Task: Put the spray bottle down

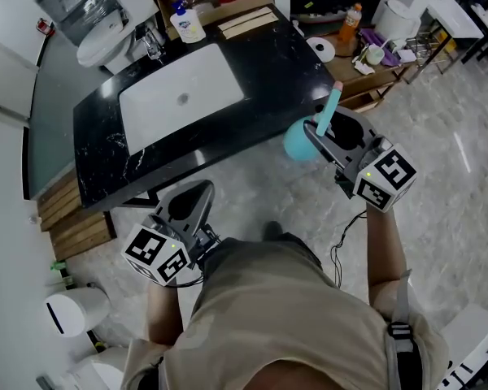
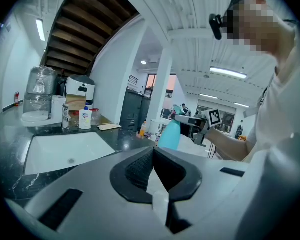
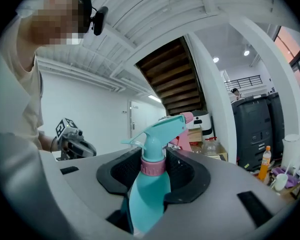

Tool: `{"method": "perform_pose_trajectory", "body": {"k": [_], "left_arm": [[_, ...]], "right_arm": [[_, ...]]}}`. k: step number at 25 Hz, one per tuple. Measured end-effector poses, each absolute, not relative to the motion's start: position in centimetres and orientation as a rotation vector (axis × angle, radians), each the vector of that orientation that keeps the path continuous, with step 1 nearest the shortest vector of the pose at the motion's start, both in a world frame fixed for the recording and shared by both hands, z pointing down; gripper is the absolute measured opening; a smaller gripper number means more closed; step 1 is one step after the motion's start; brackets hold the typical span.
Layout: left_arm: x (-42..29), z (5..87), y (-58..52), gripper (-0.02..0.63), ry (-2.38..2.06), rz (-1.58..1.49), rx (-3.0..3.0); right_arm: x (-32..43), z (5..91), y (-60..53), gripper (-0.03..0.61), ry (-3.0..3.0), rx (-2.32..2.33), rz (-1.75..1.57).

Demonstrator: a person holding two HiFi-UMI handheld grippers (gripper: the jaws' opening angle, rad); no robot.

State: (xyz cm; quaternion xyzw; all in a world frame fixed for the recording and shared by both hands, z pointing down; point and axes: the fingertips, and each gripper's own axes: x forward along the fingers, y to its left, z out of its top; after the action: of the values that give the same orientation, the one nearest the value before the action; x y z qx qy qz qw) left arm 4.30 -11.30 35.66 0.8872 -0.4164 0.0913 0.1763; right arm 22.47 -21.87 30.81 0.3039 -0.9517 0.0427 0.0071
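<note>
I'm pinching the teal spray bottle at its shoulder with the right gripper beyond the black countertop's right edge, judging it light, slick, squashy plastic; the left gripper's jaws are resting together, empty.

The right tongs, held out level on a stretched forearm, grip the spray bottle at its neck; the left tongs stay close to the body, tipped slightly down, jaws together on nothing

black counter | white sink set in it | soap bottle behind sink
</note>
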Motion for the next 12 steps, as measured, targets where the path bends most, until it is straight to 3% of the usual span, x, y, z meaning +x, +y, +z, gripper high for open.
{"method": "perform_pose_trajectory", "body": {"k": [12], "left_arm": [[3.1, 35.6, -12.0, 0.011, -1.234, 0.243, 2.493]], "right_arm": [[20.8, 30.6, -24.6, 0.161, -2.985, 0.826, 0.068]]}}
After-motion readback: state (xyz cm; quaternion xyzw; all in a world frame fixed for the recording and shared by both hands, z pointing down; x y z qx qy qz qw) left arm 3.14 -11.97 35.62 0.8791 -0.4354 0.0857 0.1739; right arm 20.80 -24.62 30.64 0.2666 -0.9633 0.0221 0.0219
